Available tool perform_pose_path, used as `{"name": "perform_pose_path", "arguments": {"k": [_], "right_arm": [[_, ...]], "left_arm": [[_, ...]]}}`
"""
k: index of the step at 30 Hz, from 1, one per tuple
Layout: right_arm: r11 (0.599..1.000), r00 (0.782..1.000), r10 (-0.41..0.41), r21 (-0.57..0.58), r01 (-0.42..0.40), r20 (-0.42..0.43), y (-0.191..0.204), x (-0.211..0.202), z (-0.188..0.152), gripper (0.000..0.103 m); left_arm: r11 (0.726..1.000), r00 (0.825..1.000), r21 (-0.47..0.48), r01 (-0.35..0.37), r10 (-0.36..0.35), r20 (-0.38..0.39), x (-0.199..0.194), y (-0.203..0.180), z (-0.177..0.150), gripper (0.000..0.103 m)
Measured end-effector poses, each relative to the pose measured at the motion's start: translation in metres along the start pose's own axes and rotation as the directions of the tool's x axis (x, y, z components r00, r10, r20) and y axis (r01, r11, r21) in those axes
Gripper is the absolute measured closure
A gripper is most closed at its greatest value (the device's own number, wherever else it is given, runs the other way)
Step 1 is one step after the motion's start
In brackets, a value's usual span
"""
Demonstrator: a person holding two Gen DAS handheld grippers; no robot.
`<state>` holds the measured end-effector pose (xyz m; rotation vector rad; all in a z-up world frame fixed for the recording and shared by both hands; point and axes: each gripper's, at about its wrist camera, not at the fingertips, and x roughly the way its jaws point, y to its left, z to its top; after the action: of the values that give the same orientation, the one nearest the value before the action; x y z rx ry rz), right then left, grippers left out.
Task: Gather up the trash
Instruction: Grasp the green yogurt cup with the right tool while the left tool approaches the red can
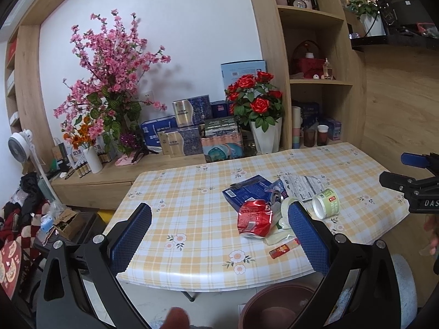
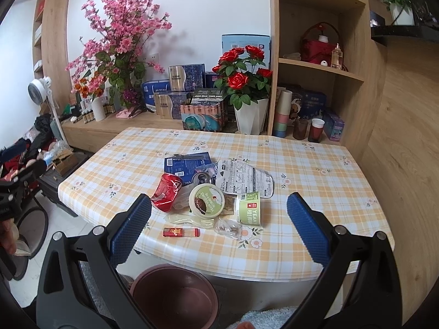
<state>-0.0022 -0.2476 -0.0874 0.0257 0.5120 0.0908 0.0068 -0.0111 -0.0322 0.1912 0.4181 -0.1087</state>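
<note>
A tabletop [image 2: 301,170] covered in a yellow-and-white checked cloth with flower prints carries a heap of litter near its front middle. Behind it runs a low wooden ledge crowded with blue boxes, a white pot of red roses [image 2: 241,82] and a tall spray of pink blossom [image 2: 120,27]; a wooden shelf unit stands to the right. On the floor just in front of the tabletop edge sits a round brown plastic bin [image 2: 175,296], open at the top.

The heap holds a crushed red drinks can [image 2: 166,192], a dark blue flattened packet [image 2: 186,166], a white printed foil lid [image 2: 244,179], a round green-and-white cup lid [image 2: 206,200], a green paper cup lying on its side [image 2: 249,209], a crumpled clear wrapper [image 2: 229,227] and a small red lighter [image 2: 181,232] nearest the front edge.

The right gripper [image 2: 219,227] hangs above the front edge with its blue-padded fingers [image 2: 131,227] spread wide and empty; the heap lies between and beyond them, untouched. The left gripper [image 1: 219,227] is likewise spread apart and empty, off to the left of the heap, with the red can just beside its right finger in that view.
</note>
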Motion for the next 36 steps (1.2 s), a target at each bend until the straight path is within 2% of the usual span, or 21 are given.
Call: {"name": "perform_pose_path", "arguments": {"k": [4, 9, 15, 19, 21, 25, 30, 36], "right_arm": [[0.999, 1.000, 0.023, 0.043, -0.022, -0.019, -0.011, 0.015, -0.014, 0.006], [0.998, 0.998, -0.004, 0.068, 0.008, -0.060, -0.024, 0.041, -0.031, 0.005], [0.993, 0.999, 0.018, 0.113, -0.013, -0.043, -0.035, 0.061, -0.044, 0.006], [0.990, 0.994, 0.040, 0.137, -0.026, -0.097, -0.041, 0.079, -0.054, 0.006], [0.993, 0.992, 0.021, 0.118, -0.006, -0.122, -0.042, 0.087, -0.058, 0.006], [0.995, 0.987, -0.044, 0.086, 0.058, -0.155, -0.046, 0.101, -0.067, 0.006], [0.993, 0.982, -0.010, 0.115, 0.032, -0.187, -0.063, 0.123, -0.074, 0.006], [0.998, 0.980, -0.033, 0.038, 0.041, -0.197, -0.067, 0.156, -0.067, 0.006]], "left_arm": [[1.000, 1.000, 0.025, 0.013, -0.013, -0.008, 0.018, -0.004, -0.016, 0.005], [0.998, 0.998, 0.003, 0.055, -0.055, -0.043, 0.041, 0.000, -0.033, 0.005], [0.998, 0.996, -0.011, 0.066, -0.067, -0.063, 0.066, 0.001, -0.050, 0.005], [0.996, 0.990, -0.029, 0.084, -0.087, -0.112, 0.085, 0.001, -0.057, 0.005], [0.994, 0.979, -0.032, 0.103, -0.107, -0.171, 0.098, -0.001, -0.060, 0.005], [0.991, 0.970, -0.054, 0.126, -0.135, -0.200, 0.112, -0.003, -0.067, 0.005], [0.993, 0.971, -0.057, 0.105, -0.114, -0.209, 0.127, -0.007, -0.069, 0.005], [0.990, 0.963, -0.094, 0.109, -0.129, -0.238, 0.152, -0.008, -0.068, 0.006]]}}
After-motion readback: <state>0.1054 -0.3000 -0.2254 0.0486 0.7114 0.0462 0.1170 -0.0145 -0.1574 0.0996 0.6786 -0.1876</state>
